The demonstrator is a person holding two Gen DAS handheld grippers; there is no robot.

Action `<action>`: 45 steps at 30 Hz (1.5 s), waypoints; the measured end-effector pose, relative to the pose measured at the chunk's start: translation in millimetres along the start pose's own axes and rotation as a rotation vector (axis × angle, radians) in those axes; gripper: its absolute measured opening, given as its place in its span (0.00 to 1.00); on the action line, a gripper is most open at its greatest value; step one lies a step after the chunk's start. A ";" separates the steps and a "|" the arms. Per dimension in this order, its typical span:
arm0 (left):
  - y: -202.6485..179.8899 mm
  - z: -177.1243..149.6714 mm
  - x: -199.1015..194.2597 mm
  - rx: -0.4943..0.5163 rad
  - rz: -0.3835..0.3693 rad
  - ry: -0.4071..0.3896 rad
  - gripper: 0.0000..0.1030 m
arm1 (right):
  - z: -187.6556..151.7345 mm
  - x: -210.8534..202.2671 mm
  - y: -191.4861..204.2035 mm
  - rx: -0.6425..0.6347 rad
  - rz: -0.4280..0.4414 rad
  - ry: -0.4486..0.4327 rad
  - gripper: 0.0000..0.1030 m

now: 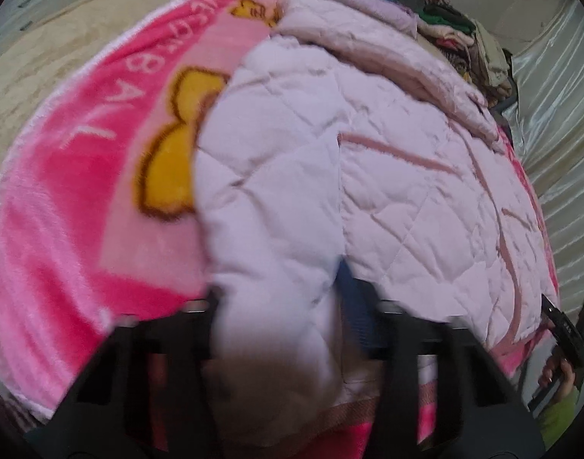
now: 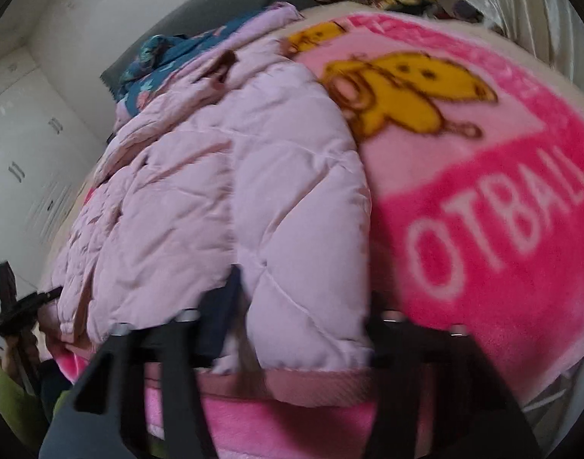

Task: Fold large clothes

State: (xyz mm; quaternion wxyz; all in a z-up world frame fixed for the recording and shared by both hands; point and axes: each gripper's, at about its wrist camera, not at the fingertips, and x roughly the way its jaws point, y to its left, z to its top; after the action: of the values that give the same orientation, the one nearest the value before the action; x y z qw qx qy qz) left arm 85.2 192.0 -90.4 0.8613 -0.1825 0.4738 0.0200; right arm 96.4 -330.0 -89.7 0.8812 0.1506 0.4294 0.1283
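Observation:
A pale pink quilted jacket point(image 1: 368, 145) lies spread on a bright pink fleece blanket point(image 1: 81, 199) with yellow cartoon figures and white lettering. My left gripper point(image 1: 284, 306) is at the jacket's near edge, and a thick fold of the jacket fills the space between its black fingers point(image 1: 211, 306), which pinch it. In the right wrist view the pink jacket point(image 2: 215, 191) lies left of the blanket point(image 2: 502, 210). My right gripper point(image 2: 303, 306) grips the jacket's near hem corner. Each gripper also shows small at the other view's edge, the right gripper point(image 1: 563, 329) and the left gripper point(image 2: 20, 306).
A heap of mixed clothes point(image 1: 464, 38) sits at the far end of the bed, next to a teal patterned garment point(image 2: 166, 57). White cupboards point(image 2: 24, 134) stand on one side, a shiny pale curtain point(image 1: 552, 114) on the other. A green sleeve point(image 1: 555, 409) shows by the bed's edge.

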 end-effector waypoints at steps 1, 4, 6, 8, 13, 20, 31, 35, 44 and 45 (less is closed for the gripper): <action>-0.8 0.8 -4.0 0.003 -0.011 -0.016 0.19 | 2.9 -3.6 4.9 -0.013 0.000 -0.013 0.24; -7.1 2.8 -14.1 0.040 -0.003 -0.055 0.14 | 14.8 -16.8 16.2 -0.029 0.009 -0.063 0.20; -11.8 4.3 -18.9 0.062 0.008 -0.078 0.12 | 23.3 -26.9 23.3 -0.043 0.017 -0.104 0.20; -16.5 7.0 -24.4 0.082 0.016 -0.101 0.11 | 32.9 -35.4 28.1 -0.050 0.024 -0.137 0.20; -25.0 18.9 -38.2 0.093 0.000 -0.158 0.10 | 50.7 -49.1 39.1 -0.067 0.040 -0.201 0.19; -35.2 45.6 -57.6 0.095 -0.032 -0.229 0.10 | 79.2 -59.1 53.7 -0.071 0.055 -0.260 0.19; -49.4 84.2 -76.1 0.100 -0.048 -0.301 0.10 | 122.7 -66.4 72.6 -0.073 0.074 -0.312 0.19; -53.0 94.2 -82.6 0.099 -0.055 -0.323 0.10 | 136.2 -68.7 75.5 -0.060 0.080 -0.320 0.19; -59.0 117.8 -95.6 0.107 -0.058 -0.363 0.11 | 165.0 -72.5 84.3 -0.065 0.071 -0.355 0.19; -59.2 120.8 -96.8 0.105 -0.058 -0.368 0.11 | 169.2 -73.1 86.0 -0.068 0.069 -0.363 0.19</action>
State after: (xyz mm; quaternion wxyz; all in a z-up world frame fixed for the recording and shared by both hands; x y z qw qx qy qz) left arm 141.9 190.4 65.3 0.9419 -0.1440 0.3034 0.0033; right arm 178.9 -303.0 94.3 0.9439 0.1560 0.2531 0.1436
